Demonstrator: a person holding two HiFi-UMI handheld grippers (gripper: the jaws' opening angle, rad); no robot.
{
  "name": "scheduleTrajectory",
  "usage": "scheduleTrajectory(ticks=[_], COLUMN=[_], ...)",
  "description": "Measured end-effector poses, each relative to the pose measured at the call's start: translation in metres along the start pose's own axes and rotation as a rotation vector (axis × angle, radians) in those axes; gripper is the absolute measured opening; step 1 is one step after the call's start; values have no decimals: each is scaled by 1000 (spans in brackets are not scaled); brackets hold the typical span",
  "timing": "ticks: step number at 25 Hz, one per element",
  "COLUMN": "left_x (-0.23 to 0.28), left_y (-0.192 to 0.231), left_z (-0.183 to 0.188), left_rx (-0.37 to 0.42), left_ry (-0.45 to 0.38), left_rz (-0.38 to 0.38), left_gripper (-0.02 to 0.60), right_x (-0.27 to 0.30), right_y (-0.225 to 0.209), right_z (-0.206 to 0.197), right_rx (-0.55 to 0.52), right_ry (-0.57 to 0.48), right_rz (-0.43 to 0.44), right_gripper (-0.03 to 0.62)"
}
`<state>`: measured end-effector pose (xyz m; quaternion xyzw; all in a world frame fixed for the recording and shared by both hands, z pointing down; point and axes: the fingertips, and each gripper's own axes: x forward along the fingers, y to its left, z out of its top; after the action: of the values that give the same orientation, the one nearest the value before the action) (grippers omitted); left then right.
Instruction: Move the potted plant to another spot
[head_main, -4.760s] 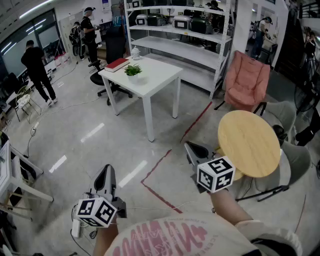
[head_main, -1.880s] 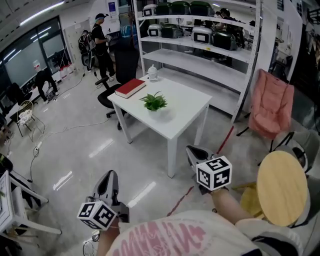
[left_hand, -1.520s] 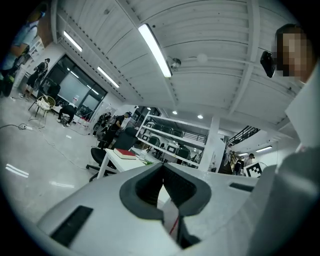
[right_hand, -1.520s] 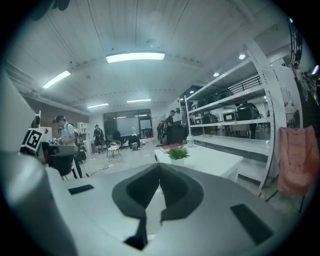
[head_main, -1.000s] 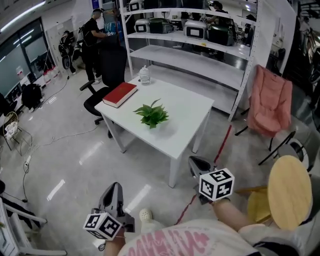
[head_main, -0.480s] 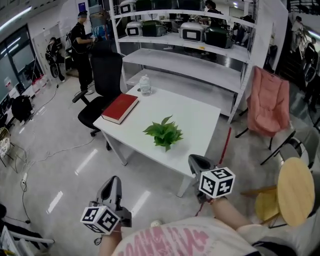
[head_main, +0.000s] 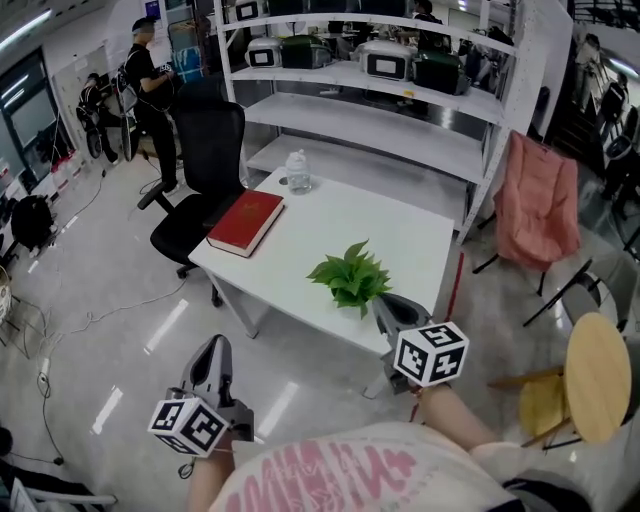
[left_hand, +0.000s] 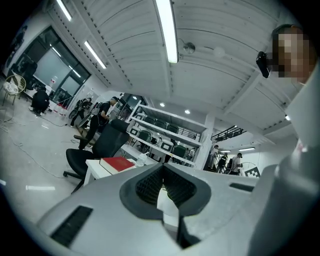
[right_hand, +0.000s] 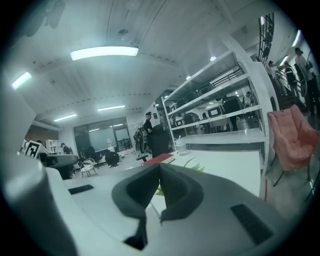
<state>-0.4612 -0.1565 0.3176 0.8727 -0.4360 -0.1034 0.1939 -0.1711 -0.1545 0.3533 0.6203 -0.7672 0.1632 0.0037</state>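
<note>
The potted plant (head_main: 350, 277), a small green leafy one, stands near the front edge of the white table (head_main: 385, 225). My right gripper (head_main: 385, 305) is shut and empty, its tip just short of the plant on the near right. The right gripper view has the plant's leaves (right_hand: 193, 162) peeking over that gripper (right_hand: 159, 166). My left gripper (head_main: 212, 350) is shut on nothing, held over the floor in front of the table's left corner. Its own view looks level past the closed left gripper (left_hand: 161, 167) at the table's left end (left_hand: 94, 165).
A red book (head_main: 246, 222) and a clear bottle (head_main: 297, 172) lie on the table's far left. A black office chair (head_main: 205, 165) stands left of it, white shelving (head_main: 400, 105) behind, a pink chair (head_main: 530, 200) right, a round wooden table (head_main: 600, 375) nearer. A person (head_main: 145, 70) stands far left.
Both grippers have come forward toward the table, which now fills more of the head view. The plant, once far ahead, now sits just beyond the right gripper's tip.
</note>
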Motion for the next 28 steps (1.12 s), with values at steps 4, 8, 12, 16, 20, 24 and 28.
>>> scheduleTrajectory(ticks=[4,8,12,16,20,24,28], left_x=[10,16,15,10,6,1,-1], left_y=[17,27,39,49,55,61,65], left_z=[1,6,2,-4,-7,-14,-28], left_rx=[-8,-10,-31,-54,-67,-75,-90], left_ry=[9,22,30,37,40,63,86], left_rz=[-9,-21,-18,-8,0,16,22], left_gripper=[3,3,3,3,3,3,3], right_x=[14,22,30,38,46,51,57], right_y=[0,4,15,23,17,1,-13], right_z=[-2,-2,-15,-47,-80,-102,-115], right_rx=[1,13,12,-84,-137,-116,-82], right_ry=[-3,-5,12,84,175,220,248], right_rz=[-15,-25,43,70,50,0,-45], right_gripper=[6,8,6,6,6,8,8])
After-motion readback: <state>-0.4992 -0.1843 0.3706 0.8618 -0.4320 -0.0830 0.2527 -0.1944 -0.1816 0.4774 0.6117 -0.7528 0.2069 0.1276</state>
